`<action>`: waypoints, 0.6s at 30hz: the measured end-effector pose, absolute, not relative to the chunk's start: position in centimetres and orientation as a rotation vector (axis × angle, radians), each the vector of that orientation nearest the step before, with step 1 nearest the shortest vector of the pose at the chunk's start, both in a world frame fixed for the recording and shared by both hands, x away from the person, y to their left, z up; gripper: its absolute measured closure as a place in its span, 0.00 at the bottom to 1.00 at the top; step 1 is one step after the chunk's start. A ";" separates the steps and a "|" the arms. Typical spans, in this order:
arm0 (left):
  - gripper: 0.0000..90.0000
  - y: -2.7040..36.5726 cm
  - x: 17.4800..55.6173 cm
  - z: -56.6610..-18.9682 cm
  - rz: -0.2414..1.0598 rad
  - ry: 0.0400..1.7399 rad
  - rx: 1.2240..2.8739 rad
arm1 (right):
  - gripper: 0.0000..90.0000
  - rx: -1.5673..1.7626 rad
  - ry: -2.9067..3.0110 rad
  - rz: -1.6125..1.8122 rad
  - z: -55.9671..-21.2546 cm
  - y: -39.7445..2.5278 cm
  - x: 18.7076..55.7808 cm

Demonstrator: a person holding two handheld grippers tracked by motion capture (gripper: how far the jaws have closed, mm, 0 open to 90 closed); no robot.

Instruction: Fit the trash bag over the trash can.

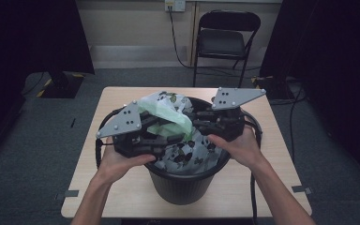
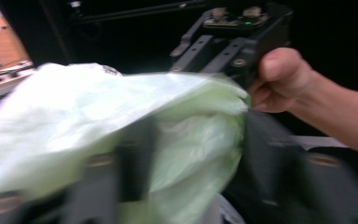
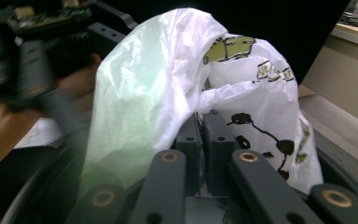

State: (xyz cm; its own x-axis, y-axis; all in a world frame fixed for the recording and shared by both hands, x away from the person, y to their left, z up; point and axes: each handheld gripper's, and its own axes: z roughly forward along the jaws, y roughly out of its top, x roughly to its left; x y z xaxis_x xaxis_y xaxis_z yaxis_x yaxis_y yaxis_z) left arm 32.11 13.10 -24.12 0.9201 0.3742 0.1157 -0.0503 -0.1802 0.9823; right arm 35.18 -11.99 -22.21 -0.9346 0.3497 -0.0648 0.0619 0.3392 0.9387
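A thin plastic bag, pale green with a white printed part, rises out of a black bin on a small wooden table. My right gripper comes in from the right. In the right gripper view its jaws are pressed together on a fold of the bag. My left gripper comes in from the left over the bin's mouth. In the blurred left gripper view its jaws stand wide apart, with the green film draped over and between them.
A person's hand holds the right gripper just beyond the bag. A black folding chair stands behind the table, and cables run along the floor at right. Dark curtains close both sides.
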 end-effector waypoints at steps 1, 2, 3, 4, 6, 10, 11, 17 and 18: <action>0.78 13.3 32.3 -24.1 0.379 0.241 1.704 | 0.91 0.370 2.349 1.637 -22.2 -12.1 35.2; 0.87 13.5 32.4 -24.2 0.380 0.245 1.698 | 0.89 0.371 2.345 1.644 -22.2 -12.2 35.1; 0.94 13.6 32.5 -24.3 0.378 0.259 1.690 | 0.87 0.367 2.342 1.644 -22.2 -12.3 35.1; 0.97 13.6 32.6 -24.3 0.372 0.260 1.687 | 0.81 0.373 2.333 1.633 -22.2 -12.3 35.0; 0.98 13.6 32.7 -24.5 0.383 0.267 1.692 | 0.69 0.404 2.312 1.617 -22.2 -12.6 34.8; 0.99 13.6 32.9 -24.4 0.409 0.307 1.698 | 0.59 0.427 2.279 1.643 -22.1 -13.4 34.6; 0.99 13.6 33.1 -24.4 0.407 0.318 1.694 | 0.59 0.430 2.268 1.660 -22.0 -13.5 34.4; 0.99 13.5 34.1 -24.5 0.408 0.353 1.712 | 0.55 0.353 2.267 1.723 -21.5 -13.6 33.3; 0.99 13.5 34.1 -24.4 0.416 0.356 1.711 | 0.53 0.334 2.261 1.732 -21.3 -13.5 33.0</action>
